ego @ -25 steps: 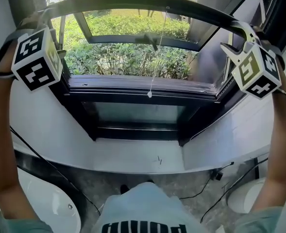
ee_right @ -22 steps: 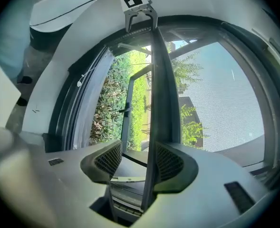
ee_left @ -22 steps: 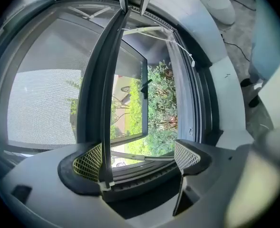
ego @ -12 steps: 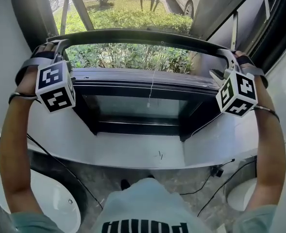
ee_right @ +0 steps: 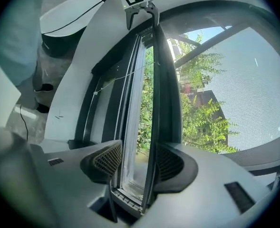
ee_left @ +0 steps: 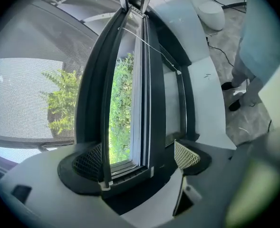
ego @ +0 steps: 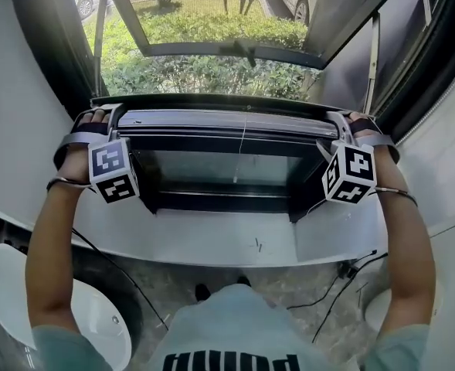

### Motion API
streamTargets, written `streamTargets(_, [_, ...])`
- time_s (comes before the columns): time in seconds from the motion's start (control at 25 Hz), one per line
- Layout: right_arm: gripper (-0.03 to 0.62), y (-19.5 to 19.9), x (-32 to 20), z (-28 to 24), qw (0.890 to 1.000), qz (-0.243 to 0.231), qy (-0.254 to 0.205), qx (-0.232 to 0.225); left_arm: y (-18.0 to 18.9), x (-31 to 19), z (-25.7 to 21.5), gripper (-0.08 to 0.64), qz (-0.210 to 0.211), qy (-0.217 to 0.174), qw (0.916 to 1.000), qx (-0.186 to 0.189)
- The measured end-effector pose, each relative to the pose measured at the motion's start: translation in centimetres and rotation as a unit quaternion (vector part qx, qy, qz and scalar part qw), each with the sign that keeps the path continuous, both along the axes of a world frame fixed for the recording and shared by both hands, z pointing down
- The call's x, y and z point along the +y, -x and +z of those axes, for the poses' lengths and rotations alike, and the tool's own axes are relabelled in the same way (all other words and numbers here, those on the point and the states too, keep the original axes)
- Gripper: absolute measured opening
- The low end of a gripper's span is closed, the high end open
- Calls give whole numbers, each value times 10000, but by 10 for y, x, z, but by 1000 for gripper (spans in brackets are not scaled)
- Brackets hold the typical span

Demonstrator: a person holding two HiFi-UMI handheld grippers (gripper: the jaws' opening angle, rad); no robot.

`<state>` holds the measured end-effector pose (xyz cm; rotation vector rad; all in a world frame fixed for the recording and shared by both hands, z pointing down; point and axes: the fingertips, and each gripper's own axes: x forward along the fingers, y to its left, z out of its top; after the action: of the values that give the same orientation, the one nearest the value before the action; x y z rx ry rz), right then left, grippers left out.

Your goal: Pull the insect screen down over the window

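The insect screen's dark bottom bar [ego: 219, 101] runs left to right across the window, just above the window frame's lower rail [ego: 219, 122]. Its mesh [ee_left: 30, 94] is stretched above it. A thin pull cord [ego: 241, 141] hangs from its middle. The left gripper [ego: 107, 118] sits at the bar's left end and the right gripper [ego: 339, 126] at its right end. Both have their jaws apart, straddling the bar, which lies against one pad of each. A second ago the bar was near the window's top edge; now it is almost at the bottom.
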<state>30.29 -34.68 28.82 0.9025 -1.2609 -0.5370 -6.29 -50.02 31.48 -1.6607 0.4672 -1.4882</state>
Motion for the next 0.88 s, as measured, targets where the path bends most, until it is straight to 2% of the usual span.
streamTargets(0.12, [224,1,0,14,10000,31,14,-94,3,-1,22,467,-69,101,9999,43])
streamTargets(0.4, [224,0,-3,30,9997,134,-96,-198,2,-6,36,466,-154,-149,9998,33])
streamTargets(0.68, [224,1,5,71,9992,199,311,-157,4,-1,77,466,-77,26,9999,-85])
streamTargets(0.88, [224,3,5,86,9986,228,429,-210,6,-1,92,466,-46,112,9999,-91])
